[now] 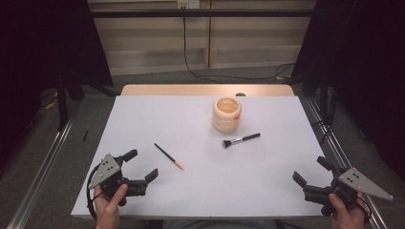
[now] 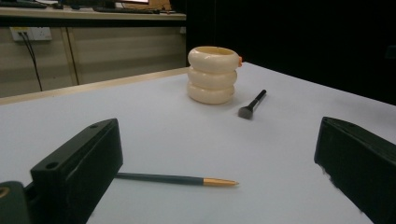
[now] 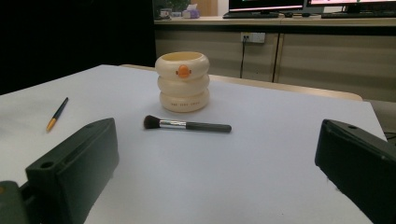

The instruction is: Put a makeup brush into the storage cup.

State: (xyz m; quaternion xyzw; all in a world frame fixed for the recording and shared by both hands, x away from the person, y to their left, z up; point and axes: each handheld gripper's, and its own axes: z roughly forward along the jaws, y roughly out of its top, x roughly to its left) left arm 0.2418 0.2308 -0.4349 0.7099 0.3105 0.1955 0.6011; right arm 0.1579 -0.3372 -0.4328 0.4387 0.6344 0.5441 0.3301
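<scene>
White covered the table [image 1: 200, 191], and at its near edge the left gripper [image 1: 141, 164] and the right gripper [image 1: 309, 171] each sat in a hand, jaws spread wide with nothing between them, both resting low at the near corners. Just beyond the left gripper lay a dark pencil [image 1: 168, 156] with an orange tip, flat on the surface and angled, close to the jaws but apart from them. Farther on, right of centre, a makeup brush [image 1: 241, 140] lay flat, its bristles pointing left. Just behind it stood a cream ringed cup [image 1: 226, 114], upright, with a small orange mark on its side.
</scene>
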